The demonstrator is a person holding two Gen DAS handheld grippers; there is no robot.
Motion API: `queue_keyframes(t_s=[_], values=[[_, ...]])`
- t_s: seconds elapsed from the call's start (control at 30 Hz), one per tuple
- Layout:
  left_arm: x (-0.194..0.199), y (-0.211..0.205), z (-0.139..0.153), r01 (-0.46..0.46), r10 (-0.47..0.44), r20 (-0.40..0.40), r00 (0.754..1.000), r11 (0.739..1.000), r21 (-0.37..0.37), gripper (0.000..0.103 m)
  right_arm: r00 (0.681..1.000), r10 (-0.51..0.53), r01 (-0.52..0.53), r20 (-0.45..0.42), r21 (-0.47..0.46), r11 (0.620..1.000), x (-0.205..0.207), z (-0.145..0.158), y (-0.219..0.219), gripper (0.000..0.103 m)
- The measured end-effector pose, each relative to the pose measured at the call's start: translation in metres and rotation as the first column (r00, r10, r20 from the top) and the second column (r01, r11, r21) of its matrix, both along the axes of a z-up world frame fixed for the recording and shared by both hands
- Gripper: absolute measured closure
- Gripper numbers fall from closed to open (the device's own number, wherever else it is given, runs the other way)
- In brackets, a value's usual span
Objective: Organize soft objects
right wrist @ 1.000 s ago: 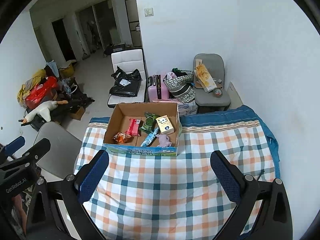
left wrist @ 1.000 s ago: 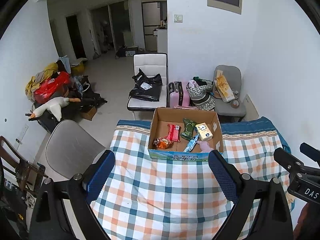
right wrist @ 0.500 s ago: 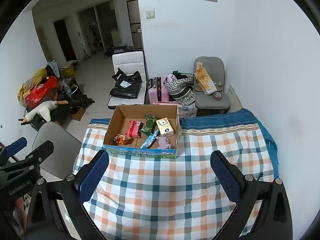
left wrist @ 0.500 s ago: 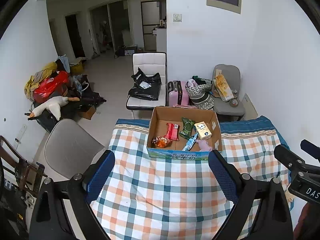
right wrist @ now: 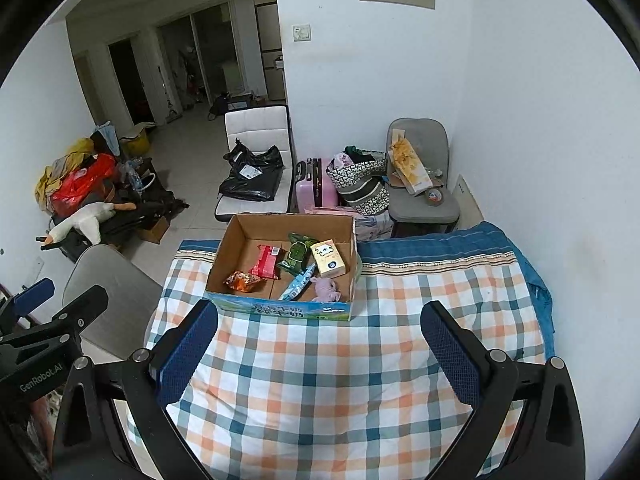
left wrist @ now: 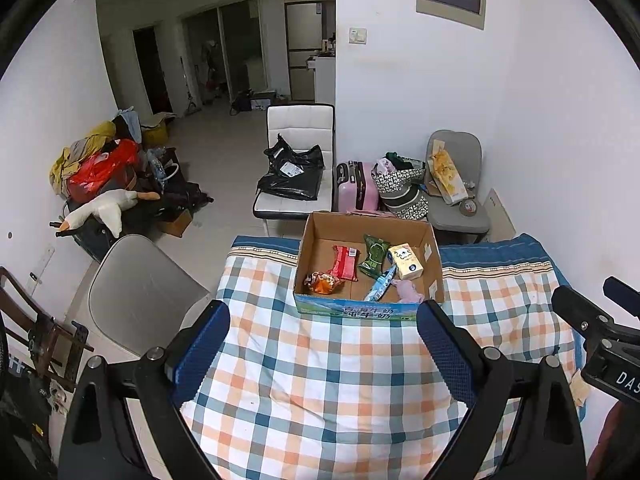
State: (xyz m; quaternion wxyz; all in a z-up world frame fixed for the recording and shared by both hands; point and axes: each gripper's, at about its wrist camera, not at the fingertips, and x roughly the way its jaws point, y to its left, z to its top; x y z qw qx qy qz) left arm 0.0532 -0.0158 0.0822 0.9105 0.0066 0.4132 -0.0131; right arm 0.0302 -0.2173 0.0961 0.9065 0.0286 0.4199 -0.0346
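An open brown cardboard box [left wrist: 368, 264] with a blue printed front is seen at the far side of a table covered by a checked blue, orange and white cloth [left wrist: 320, 380]. Inside it, a red snack packet [left wrist: 345, 262], a crumpled orange packet [left wrist: 322, 282], a green packet [left wrist: 374, 251], a slim blue-and-white pouch [left wrist: 380, 287], a cream tissue pack [left wrist: 406, 261] and a small pink plush toy [left wrist: 406, 291] are gathered loosely on the box floor. No loose soft object is seen on the cloth, so the collecting is judged largely or wholly done.

The left gripper [left wrist: 322, 338] and the right gripper [right wrist: 320, 340] are held spread wide and empty, above the near cloth and well apart from the box.
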Motion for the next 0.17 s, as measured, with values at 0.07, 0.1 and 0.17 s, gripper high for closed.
queue_keyframes(t_s=[0.07,0.1,0.17], values=[[-0.0002,0.0003,-0.0004,0.001,-0.001,0.001,1.0,1.0,0.0,0.007,1.0,0.003,-0.003,-0.001,0.004,1.0,0.0007,0.0015,-0.0022,0.0],[0.0,-0.0004,0.0004,-0.001,0.001,0.001,1.0,1.0,0.001,0.007,1.0,0.002,-0.002,-0.001,0.001,1.0,0.0011,0.0018,-0.0024,0.0],[-0.0004,0.0009,-0.0004,0.003,-0.003,0.001,1.0,1.0,0.0,0.007,1.0,0.003,-0.003,-0.002,0.005,1.0,0.0019,0.0016,-0.0028,0.0]])
